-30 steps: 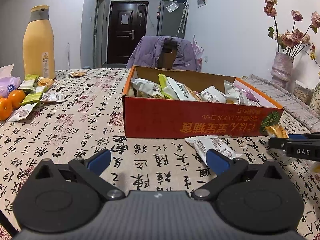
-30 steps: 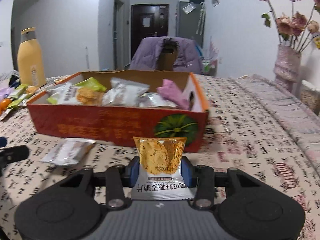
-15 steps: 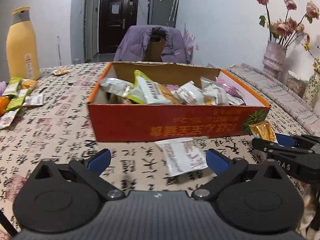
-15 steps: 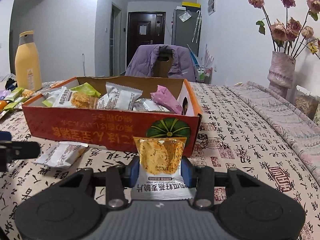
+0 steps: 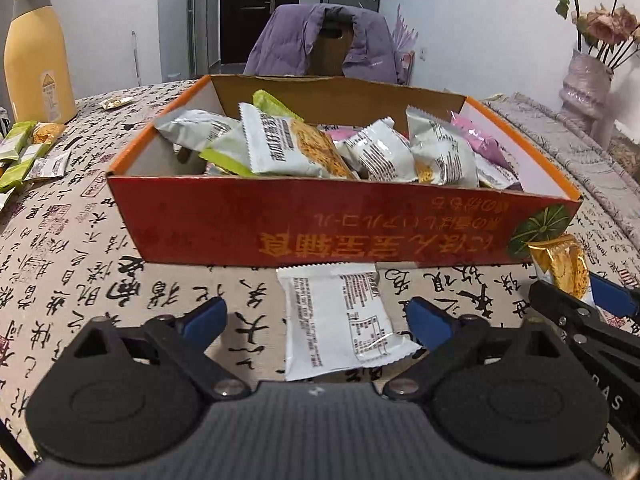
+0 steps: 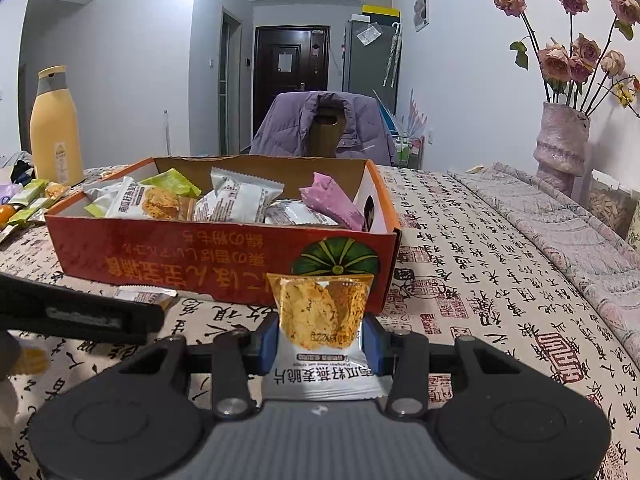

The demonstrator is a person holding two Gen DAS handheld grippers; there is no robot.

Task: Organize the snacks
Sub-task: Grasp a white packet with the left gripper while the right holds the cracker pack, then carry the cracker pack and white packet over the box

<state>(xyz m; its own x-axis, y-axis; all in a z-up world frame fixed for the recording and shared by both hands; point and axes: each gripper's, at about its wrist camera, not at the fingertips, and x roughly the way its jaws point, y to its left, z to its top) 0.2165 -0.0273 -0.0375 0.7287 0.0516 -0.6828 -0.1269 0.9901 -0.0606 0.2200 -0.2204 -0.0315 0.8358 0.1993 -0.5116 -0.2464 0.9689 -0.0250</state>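
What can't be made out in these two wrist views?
- Box floor, both views: covered by piled packets.
- White packet, right wrist view: mostly behind the left gripper.
- White packet's front side, left wrist view: lies face down.
- Held snack packet, left wrist view: lower part behind the right gripper.

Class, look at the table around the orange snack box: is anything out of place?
Yes. A white snack packet lies loose on the tablecloth in front of the orange box, and more packets are scattered far left, near the yellow bottle.
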